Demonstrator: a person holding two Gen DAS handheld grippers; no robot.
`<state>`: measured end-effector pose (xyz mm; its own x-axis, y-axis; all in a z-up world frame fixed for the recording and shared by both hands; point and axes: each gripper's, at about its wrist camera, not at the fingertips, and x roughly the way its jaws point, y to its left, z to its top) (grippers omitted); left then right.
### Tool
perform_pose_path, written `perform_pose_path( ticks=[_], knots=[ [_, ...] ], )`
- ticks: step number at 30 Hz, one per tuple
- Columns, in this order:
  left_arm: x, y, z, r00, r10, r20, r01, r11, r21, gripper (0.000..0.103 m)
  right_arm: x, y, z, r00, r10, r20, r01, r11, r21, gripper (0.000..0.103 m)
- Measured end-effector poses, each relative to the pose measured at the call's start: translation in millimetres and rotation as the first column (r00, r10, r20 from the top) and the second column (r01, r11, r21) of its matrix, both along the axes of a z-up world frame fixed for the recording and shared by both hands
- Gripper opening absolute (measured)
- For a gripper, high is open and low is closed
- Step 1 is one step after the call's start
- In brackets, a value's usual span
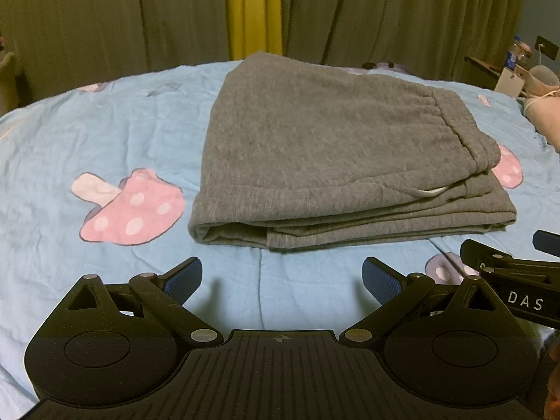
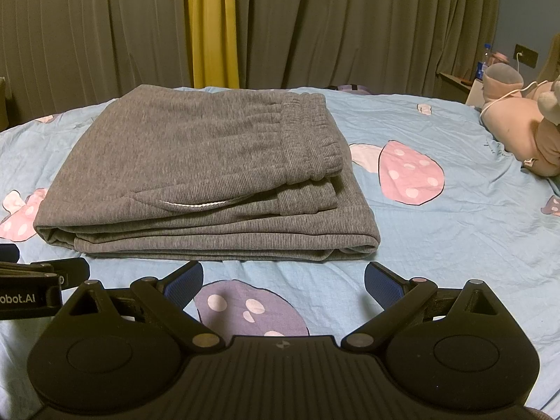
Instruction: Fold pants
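Grey sweatpants [image 1: 315, 147] [image 2: 196, 168] lie folded in a flat stack on the blue mushroom-print bedsheet [image 1: 105, 133] [image 2: 455, 231]. The elastic waistband sits on top at the right, and a white drawstring shows at the front edge. My left gripper [image 1: 281, 276] hovers open just short of the stack's near edge, nothing between its blue pads. My right gripper [image 2: 283, 280] is likewise open and empty in front of the stack. Each gripper shows at the other view's edge, side by side.
Olive curtains with a yellow strip [image 2: 210, 24] hang behind the bed. A pink plush toy [image 2: 525, 129] lies at the right of the bed. A nightstand with a bottle [image 2: 484, 61] and a wall socket stands at the far right.
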<state>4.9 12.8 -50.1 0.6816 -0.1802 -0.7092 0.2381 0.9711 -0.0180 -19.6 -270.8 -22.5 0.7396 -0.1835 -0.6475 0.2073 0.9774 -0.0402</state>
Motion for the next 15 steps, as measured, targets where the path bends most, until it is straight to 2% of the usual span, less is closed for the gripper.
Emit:
perform_pose_path(
  ticks=[8,15],
  knots=[
    [-0.3,0.5,0.8,1.0,0.008,0.014,-0.008,1.0,0.003,0.101,0.6,-1.3,-1.1,1.0,0.003,-0.003,-0.003,1.0,-0.005,0.099],
    [1.6,8.3,0.2,1.0,0.016,-0.006,-0.016,0.998,-0.064,0.101,1.1,-1.9,-2.1,1.0,0.008,-0.01,-0.008,1.0,-0.012,0.099]
  ],
)
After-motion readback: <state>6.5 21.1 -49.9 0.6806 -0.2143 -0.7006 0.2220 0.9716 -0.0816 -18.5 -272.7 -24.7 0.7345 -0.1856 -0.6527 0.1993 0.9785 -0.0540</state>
